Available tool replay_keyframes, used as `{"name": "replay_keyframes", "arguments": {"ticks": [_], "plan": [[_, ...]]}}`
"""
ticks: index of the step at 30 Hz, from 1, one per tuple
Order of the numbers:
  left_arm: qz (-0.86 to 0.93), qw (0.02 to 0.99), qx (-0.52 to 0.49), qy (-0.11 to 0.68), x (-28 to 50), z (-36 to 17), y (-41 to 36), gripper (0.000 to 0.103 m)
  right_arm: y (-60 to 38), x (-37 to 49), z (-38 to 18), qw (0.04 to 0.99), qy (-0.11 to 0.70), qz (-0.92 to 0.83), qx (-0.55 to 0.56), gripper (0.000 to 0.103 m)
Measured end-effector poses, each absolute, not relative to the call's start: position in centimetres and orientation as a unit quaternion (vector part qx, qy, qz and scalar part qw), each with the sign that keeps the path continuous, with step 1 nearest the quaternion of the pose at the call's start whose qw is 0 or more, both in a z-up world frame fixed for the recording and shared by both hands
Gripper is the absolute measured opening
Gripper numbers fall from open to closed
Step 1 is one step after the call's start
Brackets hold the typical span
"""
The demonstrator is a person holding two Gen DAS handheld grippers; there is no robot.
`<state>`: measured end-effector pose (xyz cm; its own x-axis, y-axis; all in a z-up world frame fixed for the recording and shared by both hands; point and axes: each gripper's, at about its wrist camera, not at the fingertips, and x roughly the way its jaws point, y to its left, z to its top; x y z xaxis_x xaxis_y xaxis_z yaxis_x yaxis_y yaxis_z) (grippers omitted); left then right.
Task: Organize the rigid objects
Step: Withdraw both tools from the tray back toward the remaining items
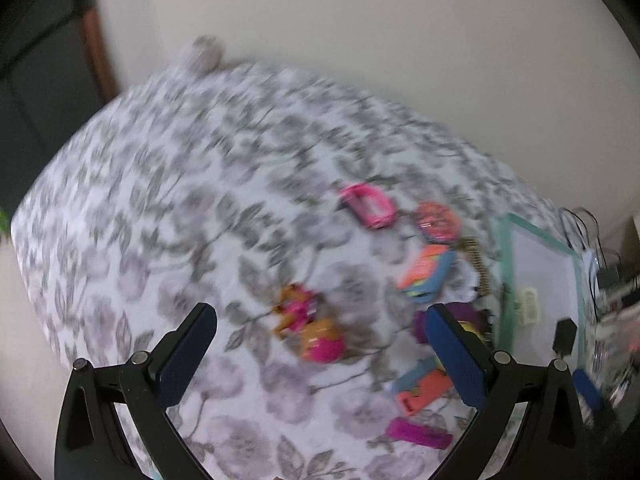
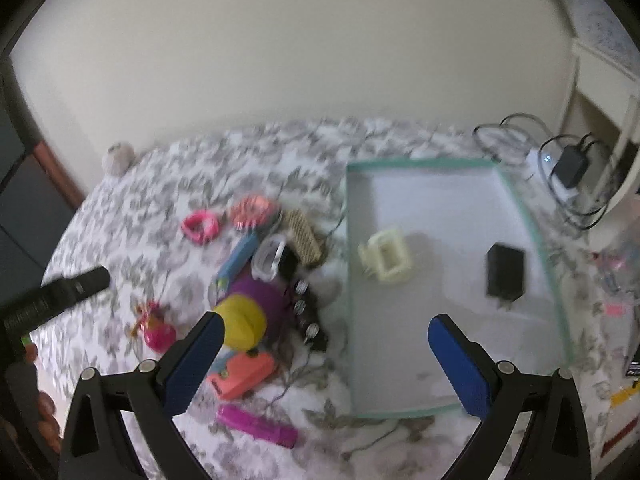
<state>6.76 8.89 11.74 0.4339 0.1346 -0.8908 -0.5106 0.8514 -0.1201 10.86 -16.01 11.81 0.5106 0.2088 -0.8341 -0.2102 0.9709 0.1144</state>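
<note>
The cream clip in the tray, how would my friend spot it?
Find the green-rimmed tray on the flowery cloth. Two things lie inside: the cream clip sits nearer the toy pile, a pale open frame, while the black block beside it is solid and dark.

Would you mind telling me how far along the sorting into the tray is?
Done: a cream hair claw and a black charger lie in the tray. In hand: nothing; left gripper and right gripper are open. Left: the toy pile on the tablecloth.

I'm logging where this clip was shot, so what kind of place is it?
Probably a room in a home: a table under a floral cloth, small toys such as a pink ring beside a shallow tray, and chargers and cables by a plain wall.
</note>
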Motion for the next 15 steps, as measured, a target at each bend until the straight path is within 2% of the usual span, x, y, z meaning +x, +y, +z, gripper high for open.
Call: {"name": "replay_keyframes", "arguments": {"ticks": [6, 15], "plan": [[0.225, 0.794, -0.229, 0.516, 5.5, 9.5, 11.6, 0.103, -14.3, 10.3, 9.7, 0.848, 0.509, 0.147, -0.018, 0.103], [0.228, 0.769, -0.233, 0.550, 5.9, 7.1, 11.4, 0.103, -12.0, 8.9, 6.0, 0.808, 0.555, 0.181, -0.079, 0.103]]}}
